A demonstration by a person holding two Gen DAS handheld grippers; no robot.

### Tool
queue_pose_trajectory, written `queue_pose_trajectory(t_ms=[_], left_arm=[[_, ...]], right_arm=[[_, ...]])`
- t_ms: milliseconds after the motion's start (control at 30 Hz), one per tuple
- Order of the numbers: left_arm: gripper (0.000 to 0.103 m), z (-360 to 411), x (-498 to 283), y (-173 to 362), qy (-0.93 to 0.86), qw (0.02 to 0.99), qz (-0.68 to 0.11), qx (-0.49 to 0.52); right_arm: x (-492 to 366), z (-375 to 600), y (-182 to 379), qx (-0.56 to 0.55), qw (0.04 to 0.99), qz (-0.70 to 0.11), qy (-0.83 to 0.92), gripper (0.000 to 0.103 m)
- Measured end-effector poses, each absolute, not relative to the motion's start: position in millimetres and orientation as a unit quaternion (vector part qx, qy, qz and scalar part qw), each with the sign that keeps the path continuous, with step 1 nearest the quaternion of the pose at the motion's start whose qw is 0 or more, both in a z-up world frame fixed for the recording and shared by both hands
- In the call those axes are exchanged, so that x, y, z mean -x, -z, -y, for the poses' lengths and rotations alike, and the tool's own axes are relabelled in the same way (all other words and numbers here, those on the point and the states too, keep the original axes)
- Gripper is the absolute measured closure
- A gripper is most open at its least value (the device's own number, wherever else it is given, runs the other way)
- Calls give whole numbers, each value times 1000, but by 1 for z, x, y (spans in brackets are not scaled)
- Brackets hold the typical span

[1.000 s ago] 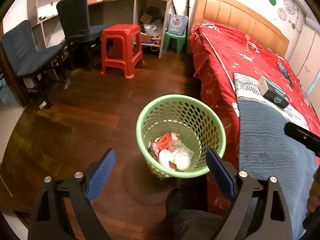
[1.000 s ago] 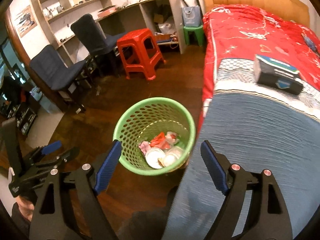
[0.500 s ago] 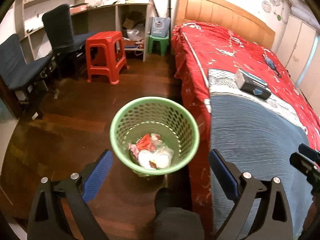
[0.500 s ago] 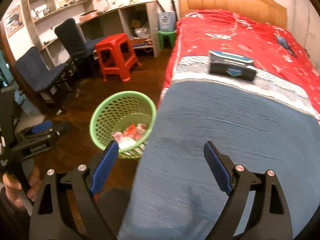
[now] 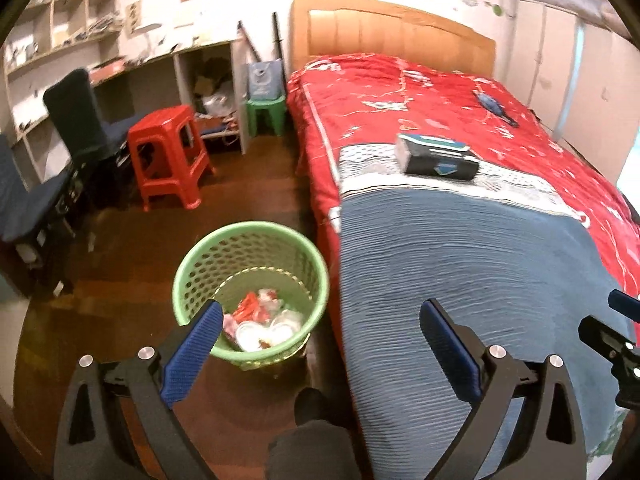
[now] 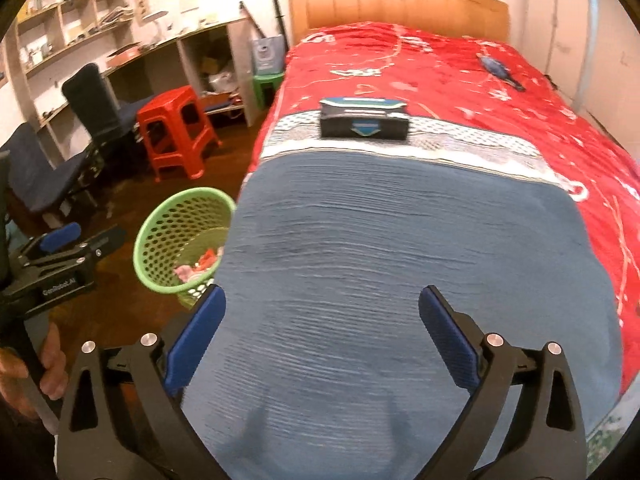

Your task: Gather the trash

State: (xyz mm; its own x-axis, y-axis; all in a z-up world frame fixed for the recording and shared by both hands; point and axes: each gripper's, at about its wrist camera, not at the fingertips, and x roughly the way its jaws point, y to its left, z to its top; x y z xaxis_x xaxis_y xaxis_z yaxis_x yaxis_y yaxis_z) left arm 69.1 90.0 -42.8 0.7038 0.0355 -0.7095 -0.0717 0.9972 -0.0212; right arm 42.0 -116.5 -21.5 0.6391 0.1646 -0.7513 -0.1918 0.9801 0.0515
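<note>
- Left wrist view: the left tool [image 5: 320, 330] hangs over the edge of the bed [image 5: 460, 248], jaws spread wide and opening a touch more, nothing between them. The green basket [image 5: 251, 292] stands on the wooden floor [image 5: 100, 300] just beside the bed, below the left pad, already holding crumpled wrappers and white lids [image 5: 262, 326]. A dark box with a teal top [image 5: 436, 158] lies on the patterned band of the bedspread, well apart from the tool. A blue object [image 5: 494, 106] rests farther up on the red cover — too small to name. The right tool's tip shows at the right edge.
- Right wrist view: the right tool [image 6: 322, 330] hovers above the blue blanket [image 6: 400, 280], its jaws opening fast and empty. The box [image 6: 364, 118] sits straight ahead, beyond the blanket; the basket [image 6: 182, 236] is off to the left, partly hidden by the bed's corner. A hand [image 6: 24, 376] grips the left tool at the left margin.
- Step in hand, as judged: some trash is in the basket and both tools are free — the hunt for the next piece is on. The box looks the likeliest target, though whether it counts as trash is unclear. Reaching it calls for carrying a tool forward over the blanket, straddling the box across its narrow side and closing firmly before the trip to the basket.
</note>
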Motion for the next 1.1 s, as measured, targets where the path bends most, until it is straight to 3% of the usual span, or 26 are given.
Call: queue_pose_trajectory(t_ms=[600, 1100], left_arm=[[7, -23, -47, 35, 15, 926, -377, -16], [7, -5, -41, 26, 22, 928, -370, -38]], right_arm=[[-4, 200, 18, -5, 914, -406, 1, 5], [12, 208, 15, -3, 916, -400, 14, 5]])
